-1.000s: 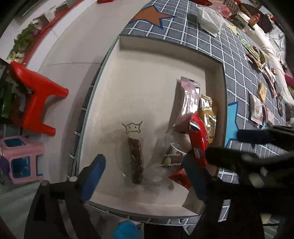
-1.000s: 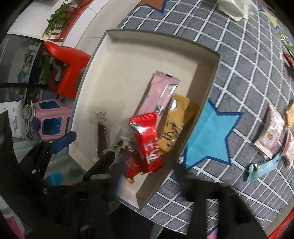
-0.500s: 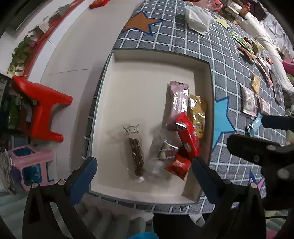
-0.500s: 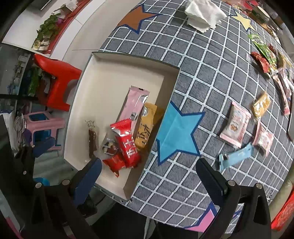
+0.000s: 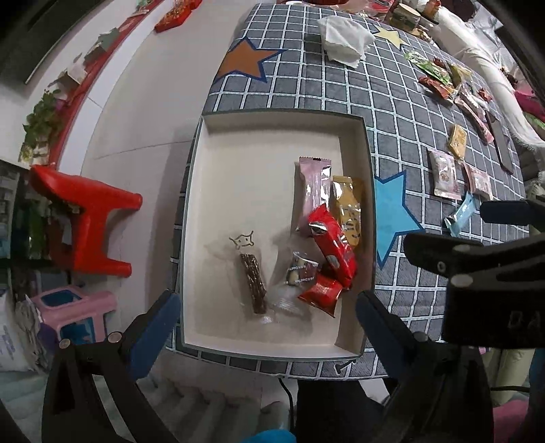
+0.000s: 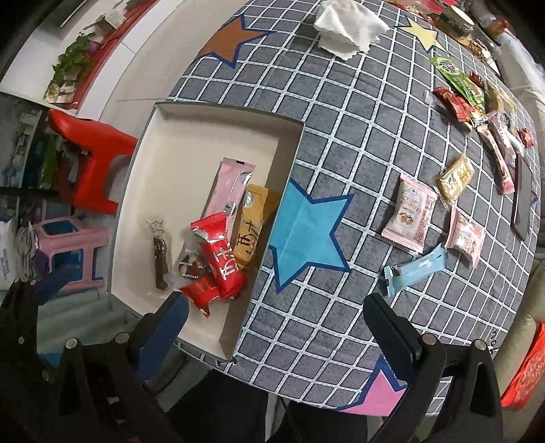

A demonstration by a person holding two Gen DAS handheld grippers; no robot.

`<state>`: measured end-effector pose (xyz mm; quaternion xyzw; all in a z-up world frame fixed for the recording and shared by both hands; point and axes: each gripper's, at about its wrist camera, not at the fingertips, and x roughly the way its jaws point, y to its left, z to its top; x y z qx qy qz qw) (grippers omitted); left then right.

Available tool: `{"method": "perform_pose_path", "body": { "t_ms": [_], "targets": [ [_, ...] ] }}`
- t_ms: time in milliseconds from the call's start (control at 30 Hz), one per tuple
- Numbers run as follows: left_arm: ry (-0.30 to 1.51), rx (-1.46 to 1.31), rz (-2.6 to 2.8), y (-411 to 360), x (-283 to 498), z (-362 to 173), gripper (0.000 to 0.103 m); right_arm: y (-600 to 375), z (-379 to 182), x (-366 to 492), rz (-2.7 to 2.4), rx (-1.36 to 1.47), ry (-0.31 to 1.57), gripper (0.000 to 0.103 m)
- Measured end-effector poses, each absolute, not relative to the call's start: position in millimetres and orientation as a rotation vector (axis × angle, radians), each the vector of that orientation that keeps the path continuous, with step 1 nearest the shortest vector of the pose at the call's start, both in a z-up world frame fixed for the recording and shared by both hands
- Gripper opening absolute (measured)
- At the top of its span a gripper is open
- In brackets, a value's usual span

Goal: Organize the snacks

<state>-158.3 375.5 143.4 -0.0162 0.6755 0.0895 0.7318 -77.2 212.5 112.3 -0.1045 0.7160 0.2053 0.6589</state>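
Observation:
A shallow cream box (image 5: 259, 136) (image 6: 190, 136) lies on the grey checked tablecloth at the table's left end. In it lie a pink packet (image 5: 311, 191) (image 6: 228, 187), a mustard packet (image 5: 347, 211) (image 6: 252, 225), a long red packet (image 5: 333, 248) (image 6: 221, 255), a small red packet (image 5: 320, 293), a clear-wrapped round sweet (image 5: 299, 271) and a dark bar (image 5: 253, 286) (image 6: 160, 262). Several loose snacks lie on the cloth to the right, among them a light blue bar (image 6: 417, 269) and a pink-white packet (image 6: 410, 211). My left gripper (image 5: 269, 323) is open and empty above the box's near edge. My right gripper (image 6: 276, 327) is open and empty above the cloth.
A crumpled white tissue (image 6: 347, 27) lies at the far side. A dark phone-like slab (image 6: 523, 197) lies at the right edge among more snacks (image 6: 456, 88). A red stool (image 5: 88, 218) and a pink stool (image 5: 75, 310) stand on the floor left of the table.
Both grippers have pulled back and up from the box. The right gripper has let go of the long red packet, which now lies in the box, and has swung right over the cloth.

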Motion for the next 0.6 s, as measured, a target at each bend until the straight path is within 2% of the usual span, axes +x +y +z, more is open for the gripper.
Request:
{"method": "perform_pose_path", "body": {
  "t_ms": [600],
  "targets": [
    [1.448, -0.062, 0.210, 378.6, -159.3, 149.7, 0.103, 218.3, 110.3, -78.7, 0.477, -0.261, 1.627, 0.103]
  ]
}}
